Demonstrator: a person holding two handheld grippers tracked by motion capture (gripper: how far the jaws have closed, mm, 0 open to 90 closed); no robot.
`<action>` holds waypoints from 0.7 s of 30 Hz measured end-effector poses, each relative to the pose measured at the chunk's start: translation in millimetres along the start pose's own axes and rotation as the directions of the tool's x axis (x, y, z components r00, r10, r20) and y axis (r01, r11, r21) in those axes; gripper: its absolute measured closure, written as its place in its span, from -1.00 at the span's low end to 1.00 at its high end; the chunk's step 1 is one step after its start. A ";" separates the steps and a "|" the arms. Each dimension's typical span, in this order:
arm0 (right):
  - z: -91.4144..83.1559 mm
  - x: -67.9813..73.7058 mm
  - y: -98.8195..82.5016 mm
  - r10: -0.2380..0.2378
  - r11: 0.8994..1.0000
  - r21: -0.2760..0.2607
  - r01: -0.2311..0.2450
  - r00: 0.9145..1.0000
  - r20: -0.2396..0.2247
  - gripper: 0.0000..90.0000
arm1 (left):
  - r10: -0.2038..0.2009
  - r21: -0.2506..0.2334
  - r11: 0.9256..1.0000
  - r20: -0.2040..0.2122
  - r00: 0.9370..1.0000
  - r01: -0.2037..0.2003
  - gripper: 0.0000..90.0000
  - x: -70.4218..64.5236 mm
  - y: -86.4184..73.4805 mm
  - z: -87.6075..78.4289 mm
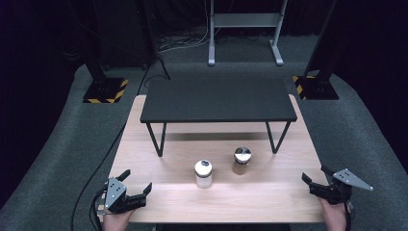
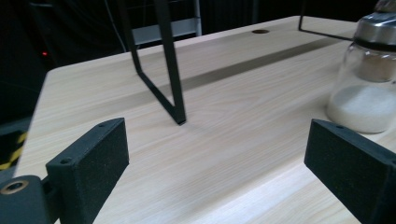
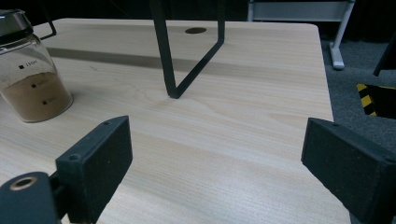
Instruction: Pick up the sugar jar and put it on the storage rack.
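Two glass jars with metal lids stand on the wooden table [image 1: 269,202]. One jar holds white powder [image 1: 203,174] [image 2: 371,79]; the other holds brown powder [image 1: 241,161] [image 3: 29,70] and stands to its right, a little farther back. My left gripper [image 1: 136,182] [image 2: 215,163] rests near the table's front left corner, open, with nothing between its jaws. At the front right edge my right gripper [image 1: 313,174] [image 3: 215,163] is open too, with bare wood between its jaws. Both jars stand apart from the grippers.
A black low shelf [image 1: 219,99] on thin metal legs [image 2: 168,70] [image 3: 187,56] spans the back half of the table, behind the jars. Grey carpet [image 1: 57,144] surrounds the table. Black stands with yellow-striped bases [image 1: 103,90] and a metal frame [image 1: 245,29] are farther back.
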State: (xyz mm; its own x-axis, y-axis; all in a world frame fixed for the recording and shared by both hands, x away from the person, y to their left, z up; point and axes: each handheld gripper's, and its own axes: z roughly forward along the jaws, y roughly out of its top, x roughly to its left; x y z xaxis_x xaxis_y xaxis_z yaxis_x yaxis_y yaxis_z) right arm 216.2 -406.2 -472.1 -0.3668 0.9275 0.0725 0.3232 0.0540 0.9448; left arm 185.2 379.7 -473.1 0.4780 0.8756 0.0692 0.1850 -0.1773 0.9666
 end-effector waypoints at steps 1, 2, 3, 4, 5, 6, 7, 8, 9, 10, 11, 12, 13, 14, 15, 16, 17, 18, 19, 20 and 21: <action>0.1 -0.1 0.0 0.000 1.000 0.000 0.000 1.000 -0.001 -0.84 | 0.002 -0.001 1.000 0.007 1.000 -0.002 -0.87 -0.4 1.0 0.5; 0.1 0.0 0.0 0.001 1.000 0.001 -0.001 1.000 -0.001 -0.84 | 0.002 0.000 1.000 0.015 1.000 -0.002 -0.87 -0.9 2.3 1.1; 0.1 0.0 -0.2 0.002 1.000 0.000 -0.002 1.000 -0.001 -0.84 | 0.003 -0.003 1.000 0.022 1.000 -0.003 -0.87 -1.3 3.2 1.6; 0.2 0.0 -0.4 0.003 1.000 0.000 -0.003 1.000 -0.002 -0.84 | 0.003 -0.010 1.000 0.029 1.000 -0.003 -0.88 -2.1 3.8 2.1; 0.4 0.0 -0.5 0.003 1.000 0.001 -0.003 1.000 -0.004 -0.84 | 0.006 -0.011 1.000 0.037 0.999 -0.006 -0.88 -2.7 5.4 2.7; 0.8 0.0 -0.1 -0.001 1.000 0.003 0.001 1.000 -0.006 -0.84 | 0.008 -0.011 1.000 0.046 0.999 -0.007 -0.88 -3.1 7.5 3.5; 1.2 0.4 0.0 -0.001 1.000 0.005 0.001 1.000 -0.006 -0.84 | 0.002 -0.013 1.000 0.061 0.998 -0.001 -0.88 -2.8 9.6 4.6; 1.4 0.6 -0.3 -0.001 1.000 0.005 0.001 1.000 -0.006 -0.84 | -0.002 -0.016 1.000 0.078 0.997 0.003 -0.89 -2.2 11.4 5.8; 1.7 0.6 -0.2 0.000 1.000 0.006 0.000 1.000 -0.007 -0.84 | -0.002 -0.018 1.000 0.091 0.996 0.004 -0.89 -2.6 13.3 7.3; 1.8 0.5 -0.1 0.000 1.000 0.006 0.000 1.000 -0.008 -0.84 | -0.001 -0.016 1.000 0.108 0.994 0.003 -0.89 -2.5 15.5 9.4; 1.8 0.4 -0.1 -0.001 1.000 0.006 0.001 1.000 -0.009 -0.84 | -0.001 -0.011 1.000 0.125 0.992 0.002 -0.89 -2.8 18.0 12.0; 1.7 0.5 -0.2 -0.002 1.000 0.005 0.002 1.000 -0.008 -0.84 | 0.003 -0.006 1.000 0.139 0.990 -0.002 -0.89 -3.7 20.3 14.7; 1.5 0.3 -0.4 -0.001 1.000 0.004 0.001 1.000 -0.008 -0.84 | 0.008 0.000 1.000 0.154 0.988 -0.008 -0.89 -4.4 22.4 18.0; 1.5 -0.1 -0.4 0.001 1.000 0.004 -0.001 1.000 -0.009 -0.84 | 0.007 0.005 1.000 0.170 0.985 -0.008 -0.89 -5.2 24.2 21.8; 1.6 -0.4 -0.5 0.001 1.000 0.005 -0.001 1.000 -0.009 -0.84 | 0.010 0.014 1.000 0.186 0.982 -0.013 -0.89 -5.8 26.6 25.6; 1.6 -0.6 -0.5 0.002 1.000 0.005 -0.002 1.000 -0.009 -0.84 | 0.014 0.023 1.000 0.202 0.979 -0.019 -0.89 -6.5 29.0 29.4; 1.6 -0.6 -0.6 0.001 1.000 0.005 0.000 1.000 -0.010 -0.84 | 0.018 0.028 0.999 0.218 0.976 -0.024 -0.89 -8.1 30.8 33.9; 1.8 -0.6 -0.4 0.000 1.000 0.006 0.000 1.000 -0.011 -0.84 | 0.019 0.030 0.999 0.226 0.974 -0.026 -0.89 -9.2 31.7 36.5; 2.0 -0.5 -0.3 0.000 1.000 0.006 0.000 1.000 -0.011 -0.84 | 0.020 0.036 0.999 0.237 0.971 -0.029 -0.89 -10.3 33.0 40.1; 2.1 -0.3 -0.3 -0.001 1.000 0.006 0.001 1.000 -0.011 -0.84 | 0.021 0.041 0.999 0.244 0.969 -0.032 -0.89 -12.1 34.3 43.3; 2.2 -0.2 -0.1 -0.001 1.000 0.007 0.001 1.000 -0.012 -0.84 | 0.024 0.044 0.998 0.253 0.967 -0.036 -0.90 -13.5 35.2 46.5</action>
State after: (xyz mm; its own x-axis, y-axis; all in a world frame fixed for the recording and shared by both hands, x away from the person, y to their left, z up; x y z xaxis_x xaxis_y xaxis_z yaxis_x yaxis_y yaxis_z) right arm 218.2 -405.6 -472.9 -0.3779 0.9228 0.0758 0.3288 0.0572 0.9427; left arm 225.2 340.8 -451.5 0.6837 0.7293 0.0277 0.2052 -0.2285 0.9517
